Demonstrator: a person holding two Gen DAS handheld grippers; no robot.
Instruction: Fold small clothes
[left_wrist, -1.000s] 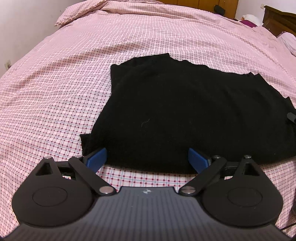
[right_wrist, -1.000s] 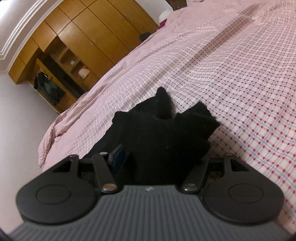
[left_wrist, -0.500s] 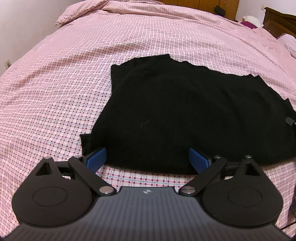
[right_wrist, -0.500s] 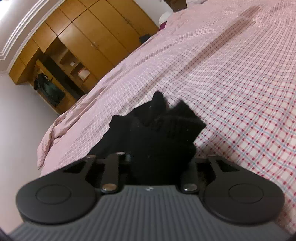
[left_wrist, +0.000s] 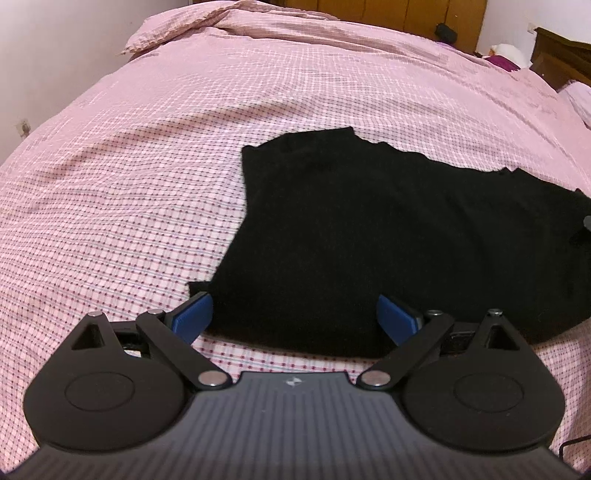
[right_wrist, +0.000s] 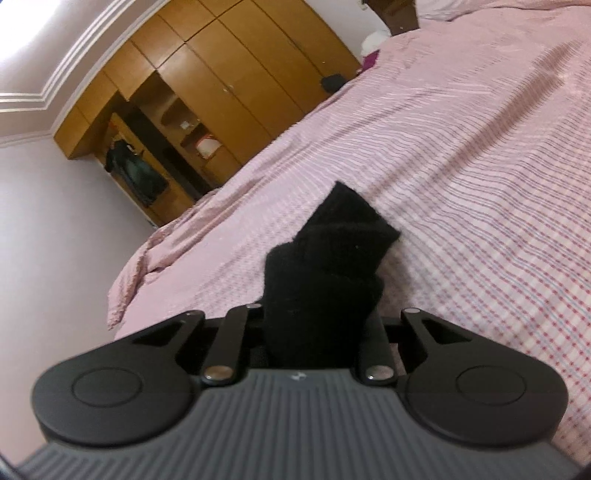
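Up front, the left wrist view shows the left gripper (left_wrist: 294, 318) with blue fingers (left_wrist: 192, 316) spread wide, holding nothing, just at the near hem of the black garment (left_wrist: 369, 236) lying flat on the pink checked bedspread (left_wrist: 110, 206)

From the right wrist view, the right gripper (right_wrist: 320, 325) is clamped on a bunched corner of that garment, raised off the bed. Since the left end is unpinned, pulling could drag the whole piece askew

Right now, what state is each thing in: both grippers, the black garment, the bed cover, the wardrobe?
left gripper: open, empty, jaws astride the garment's near edge.
right gripper: shut on a bunched fold of the garment.
black garment: mostly spread flat on the bed, one part pinched up.
bed cover: spread, lightly wrinkled.
wardrobe: main doors closed, side shelves open.
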